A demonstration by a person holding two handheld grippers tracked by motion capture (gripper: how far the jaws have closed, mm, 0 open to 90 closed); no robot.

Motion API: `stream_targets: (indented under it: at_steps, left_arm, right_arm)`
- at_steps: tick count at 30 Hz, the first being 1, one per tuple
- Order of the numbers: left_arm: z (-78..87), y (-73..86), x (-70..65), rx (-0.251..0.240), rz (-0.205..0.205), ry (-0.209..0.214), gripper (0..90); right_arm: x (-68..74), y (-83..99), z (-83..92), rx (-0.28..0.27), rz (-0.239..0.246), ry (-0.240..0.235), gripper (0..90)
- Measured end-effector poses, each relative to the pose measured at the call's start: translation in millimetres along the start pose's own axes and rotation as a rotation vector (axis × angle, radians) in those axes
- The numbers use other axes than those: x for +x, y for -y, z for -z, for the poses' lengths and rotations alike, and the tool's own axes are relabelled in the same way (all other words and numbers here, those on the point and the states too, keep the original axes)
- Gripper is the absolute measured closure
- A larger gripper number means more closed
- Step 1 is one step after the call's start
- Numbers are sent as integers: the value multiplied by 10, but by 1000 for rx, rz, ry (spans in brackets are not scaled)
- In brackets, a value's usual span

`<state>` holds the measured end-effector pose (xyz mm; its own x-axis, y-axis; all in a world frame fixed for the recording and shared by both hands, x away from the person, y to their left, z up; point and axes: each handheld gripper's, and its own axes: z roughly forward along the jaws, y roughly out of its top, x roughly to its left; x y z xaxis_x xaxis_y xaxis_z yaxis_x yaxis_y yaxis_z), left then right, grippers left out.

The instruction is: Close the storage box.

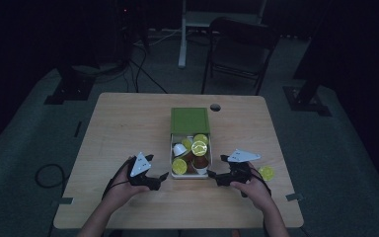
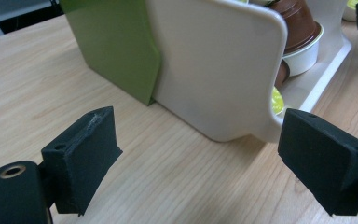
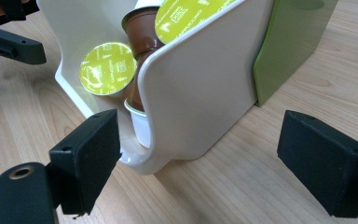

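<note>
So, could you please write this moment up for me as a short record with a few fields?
surface: wooden table
container: white tray half drawn out of a green sleeve
contents: coffee capsules with yellow-green foil lids, some brown-bodied, lying jumbled
stray item: one yellow-lidded capsule on the table, right of the tray, by the right hand
left tongs: open, beside the tray's left wall, holding nothing
right tongs: open, beside the tray's right wall, holding nothing
</note>
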<state>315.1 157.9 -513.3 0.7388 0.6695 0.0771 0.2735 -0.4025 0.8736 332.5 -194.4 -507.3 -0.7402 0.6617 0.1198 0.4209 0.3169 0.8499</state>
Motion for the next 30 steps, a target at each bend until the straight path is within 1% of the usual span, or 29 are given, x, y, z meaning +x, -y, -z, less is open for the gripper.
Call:
stream_targets:
  at_steps: [6,9,15,16,20,26,30]
  left_arm:
    - [-37,-55,28,-19,4,-5,121]
    - [-60,-69,37,-18,3,-7,121]
    - [-120,-93,30,-12,2,8,121]
    - [-129,-97,31,-9,7,14,117]
    - [-144,-121,38,-13,15,12,106]
    - [-180,-155,40,-4,-4,9,112]
    - [-202,-154,57,-3,11,14,108]
  right_arm:
    - [-29,-19,-12,-5,-4,6,132]
    - [-47,-24,-21,-6,-13,8,132]
    - [-69,-28,-32,-3,-15,12,132]
    - [-73,-27,-33,-4,-16,16,132]
    - [-97,-26,-32,-9,-29,30,128]
    - [-103,-33,-46,-5,-28,26,128]
    - [-115,-36,-52,-6,-27,25,125]
